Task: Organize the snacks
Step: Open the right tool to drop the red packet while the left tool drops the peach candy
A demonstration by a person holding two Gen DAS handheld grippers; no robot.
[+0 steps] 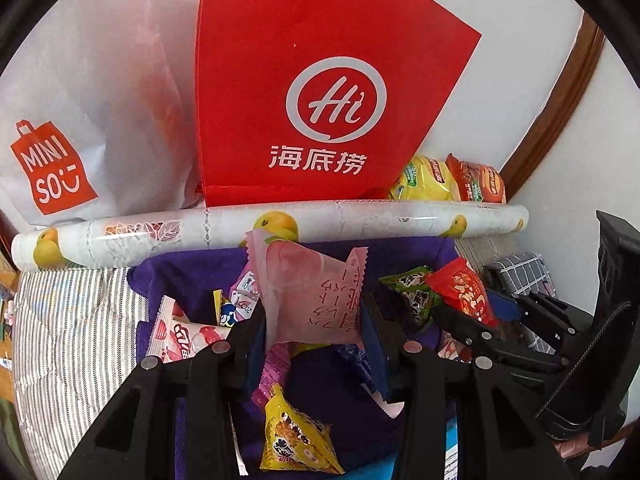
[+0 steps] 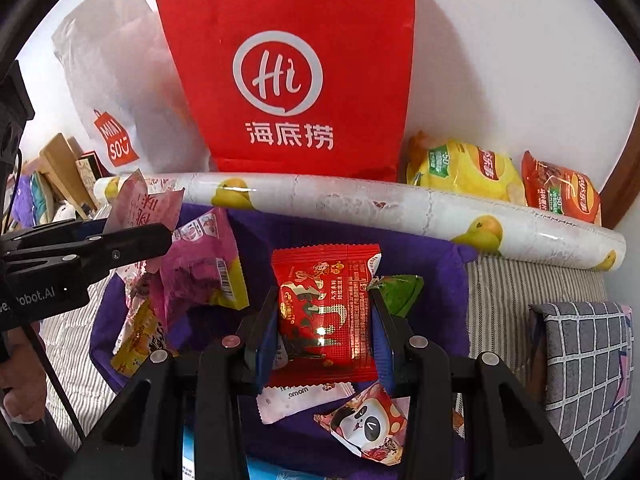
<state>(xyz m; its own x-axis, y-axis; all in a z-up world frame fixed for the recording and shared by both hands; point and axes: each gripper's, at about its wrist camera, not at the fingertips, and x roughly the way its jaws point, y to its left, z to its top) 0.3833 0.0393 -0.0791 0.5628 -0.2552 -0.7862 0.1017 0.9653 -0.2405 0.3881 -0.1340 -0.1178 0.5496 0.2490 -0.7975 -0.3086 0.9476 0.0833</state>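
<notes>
The red paper bag carries a circled "Hi" logo above "海底捞". The white bag shows a red "MINISO" emblem. The left gripper body reads "obot.AI".

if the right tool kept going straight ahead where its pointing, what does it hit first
Probably the lemon-print roll lying across its path, then the red paper bag behind it. Depth is unclear; the right tool holds a red snack packet.

Loose snacks crowd the purple cloth on the bed; a fruit-print roll bars its far edge, red bag behind. The striped bedding left seems open.
</notes>
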